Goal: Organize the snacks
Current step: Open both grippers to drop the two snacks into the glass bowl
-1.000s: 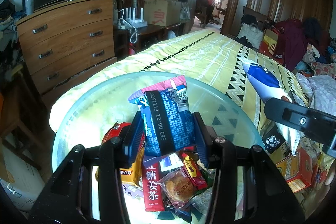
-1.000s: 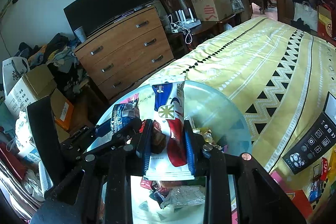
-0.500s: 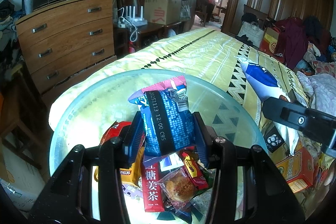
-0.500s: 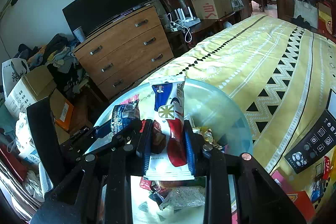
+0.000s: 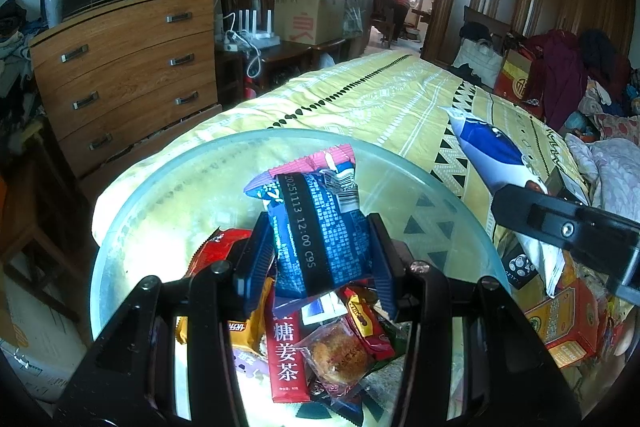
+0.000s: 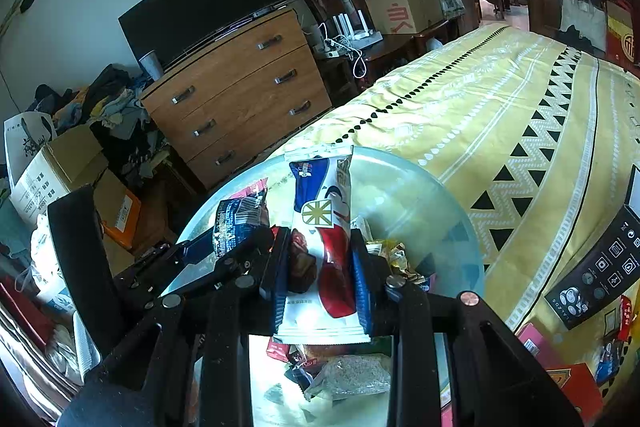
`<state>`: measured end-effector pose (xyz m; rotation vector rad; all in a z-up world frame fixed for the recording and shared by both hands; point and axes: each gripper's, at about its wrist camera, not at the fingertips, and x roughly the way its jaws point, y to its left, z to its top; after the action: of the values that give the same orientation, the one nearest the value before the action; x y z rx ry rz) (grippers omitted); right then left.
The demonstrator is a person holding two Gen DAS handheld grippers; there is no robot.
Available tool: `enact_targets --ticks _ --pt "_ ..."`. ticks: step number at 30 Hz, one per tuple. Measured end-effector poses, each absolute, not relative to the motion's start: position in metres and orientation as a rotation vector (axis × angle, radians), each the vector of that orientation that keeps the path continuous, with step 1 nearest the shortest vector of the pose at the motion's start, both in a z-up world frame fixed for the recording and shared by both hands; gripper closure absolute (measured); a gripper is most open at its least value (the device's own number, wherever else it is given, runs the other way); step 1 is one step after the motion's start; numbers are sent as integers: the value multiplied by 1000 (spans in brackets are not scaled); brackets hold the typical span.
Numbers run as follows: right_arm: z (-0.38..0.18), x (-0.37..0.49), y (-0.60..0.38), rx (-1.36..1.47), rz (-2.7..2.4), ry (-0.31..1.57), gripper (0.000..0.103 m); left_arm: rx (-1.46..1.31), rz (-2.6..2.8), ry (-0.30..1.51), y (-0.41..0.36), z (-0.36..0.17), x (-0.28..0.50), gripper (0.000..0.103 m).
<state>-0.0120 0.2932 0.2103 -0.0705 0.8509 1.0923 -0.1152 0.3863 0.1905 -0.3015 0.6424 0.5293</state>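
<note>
Above glass bench: left claw clamped on blue snack pack, right claw pinching white-red pack. Light, crinkly, slippery, crushable; best gripped mid-body, gently.

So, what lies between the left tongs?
A blue snack packet, pinched by the left tongs above the snack pile, in the left wrist view.

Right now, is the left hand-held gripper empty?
No, the left hand-held gripper is clamped on a blue snack packet held above the glass table.
</note>
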Motion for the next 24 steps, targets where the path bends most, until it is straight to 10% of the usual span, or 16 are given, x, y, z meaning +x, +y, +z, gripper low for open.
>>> enact_targets --ticks 18,24 --pt "202 -11 298 -64 1100 890 68 -329 576 689 393 177 -117 54" --pt "205 -10 291 -46 1097 879 57 -303 623 659 391 186 -118 19"
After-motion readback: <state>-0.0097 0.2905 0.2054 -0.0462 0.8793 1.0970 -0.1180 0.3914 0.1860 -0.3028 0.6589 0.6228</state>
